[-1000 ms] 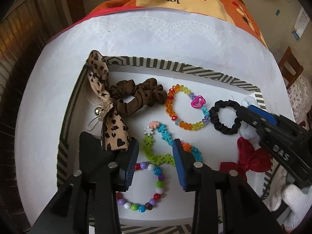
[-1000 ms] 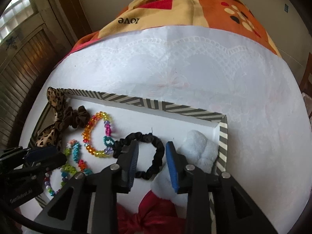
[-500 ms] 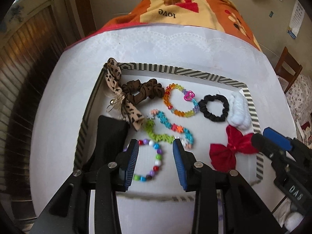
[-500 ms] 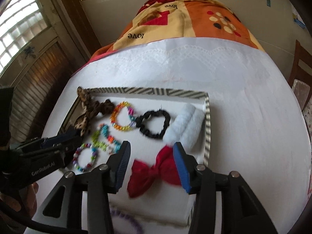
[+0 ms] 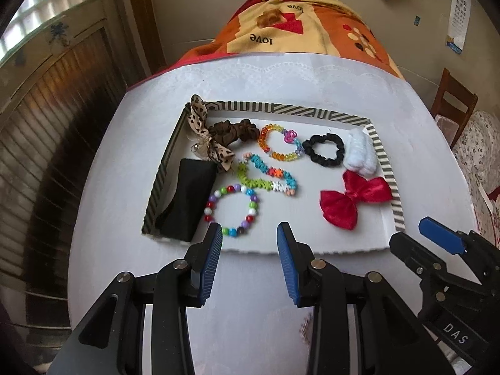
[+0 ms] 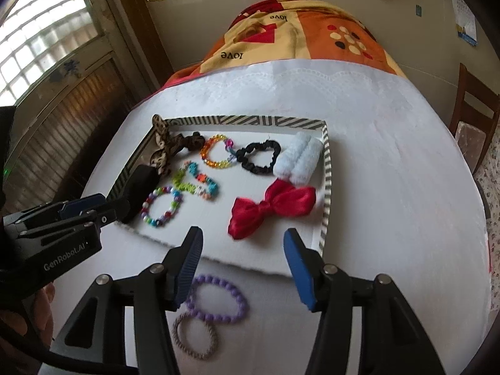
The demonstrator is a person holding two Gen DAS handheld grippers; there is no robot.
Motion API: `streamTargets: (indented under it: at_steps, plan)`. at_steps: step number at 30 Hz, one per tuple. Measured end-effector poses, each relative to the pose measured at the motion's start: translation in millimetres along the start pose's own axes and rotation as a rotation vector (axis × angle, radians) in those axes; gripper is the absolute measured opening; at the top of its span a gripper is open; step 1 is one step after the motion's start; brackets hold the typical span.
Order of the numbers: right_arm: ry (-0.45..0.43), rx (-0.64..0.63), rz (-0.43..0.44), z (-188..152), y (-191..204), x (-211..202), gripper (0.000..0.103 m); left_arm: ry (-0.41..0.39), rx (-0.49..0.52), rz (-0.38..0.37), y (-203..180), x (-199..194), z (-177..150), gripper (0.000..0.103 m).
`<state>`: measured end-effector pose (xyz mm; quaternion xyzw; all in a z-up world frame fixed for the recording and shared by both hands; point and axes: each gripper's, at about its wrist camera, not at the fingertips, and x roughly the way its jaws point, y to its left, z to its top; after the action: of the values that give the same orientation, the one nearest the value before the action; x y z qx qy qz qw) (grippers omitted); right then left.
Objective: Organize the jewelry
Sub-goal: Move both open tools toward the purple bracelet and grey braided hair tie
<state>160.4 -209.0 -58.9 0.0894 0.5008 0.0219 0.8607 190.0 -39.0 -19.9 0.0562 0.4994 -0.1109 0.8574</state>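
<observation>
Resting on a white table (image 5: 250,81), a striped tray (image 5: 382,159) with its near side open. Inside, far left: a spotted bow (image 5: 203,131) touching a brown hair tie (image 5: 232,131). Next, going right: an orange bead ring (image 5: 275,147), a black hair tie (image 5: 325,150), a fluffy white roll (image 5: 359,153) against the right wall. Nearer: a flat black pouch (image 5: 184,200) by the left wall, a snowflake chain (image 5: 265,178), a ring of round beads (image 5: 232,209), a red bow (image 5: 353,200) near the right wall.

Hanging over the table just in front of the tray, the left claw (image 5: 250,256), fingers apart, nothing between. Same for the right claw (image 6: 243,265), fingers wide apart after just spreading, also empty. Under it, on the table outside the tray: a purple bead ring (image 6: 218,300) touching a thin brown hair band (image 6: 195,334).
</observation>
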Motion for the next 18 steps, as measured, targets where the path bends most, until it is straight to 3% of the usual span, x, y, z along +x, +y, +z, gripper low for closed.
streamTargets:
  at_steps: [18]
  plan:
    - [-0.034, -0.058, 0.016, -47, 13, -61, 0.061, -0.054, -0.031, 0.028, -14, -61, -54, 0.026]
